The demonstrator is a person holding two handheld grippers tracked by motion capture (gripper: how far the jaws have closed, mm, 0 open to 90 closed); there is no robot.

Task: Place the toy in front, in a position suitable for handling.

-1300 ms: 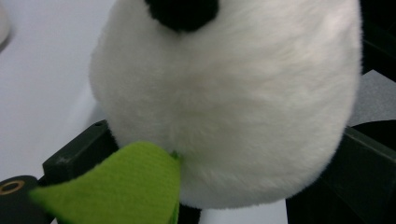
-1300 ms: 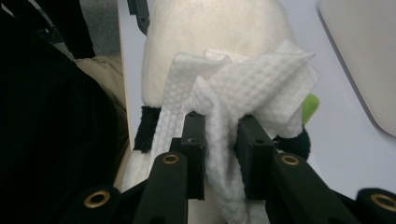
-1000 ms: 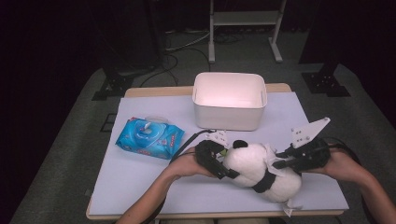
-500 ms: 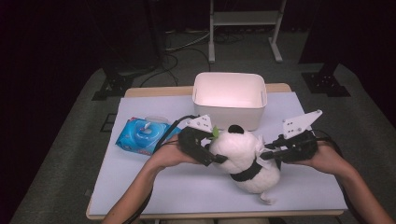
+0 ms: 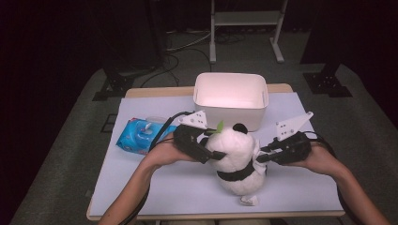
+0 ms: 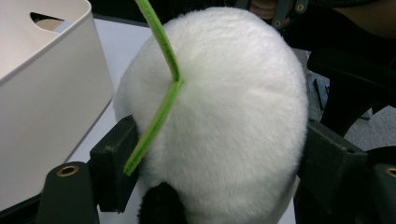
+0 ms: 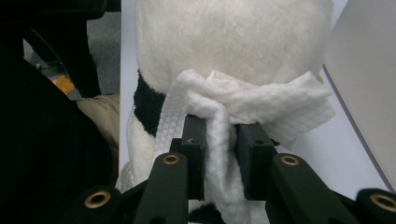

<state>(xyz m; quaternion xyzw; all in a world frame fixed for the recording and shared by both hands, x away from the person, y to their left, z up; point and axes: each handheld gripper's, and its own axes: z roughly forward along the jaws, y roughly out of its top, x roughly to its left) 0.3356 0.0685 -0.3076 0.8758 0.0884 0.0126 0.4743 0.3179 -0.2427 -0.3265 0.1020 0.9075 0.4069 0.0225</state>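
Wiping is under way: left gripper (image 5: pixel 202 143) clamps the plush panda (image 5: pixel 237 161) by its head, mid-table before the white bin (image 5: pixel 231 99) — right gripper (image 7: pixel 219 140) pinches a wet wipe (image 7: pixel 261 109) against it. Next, probably steady rubbing strokes.

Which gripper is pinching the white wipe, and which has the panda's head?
The right gripper pinches the wipe against the plush panda; the left gripper clamps the round white head instead.

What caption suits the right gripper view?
Right claw pinching a white wet wipe against the plush panda, wiping its fur.
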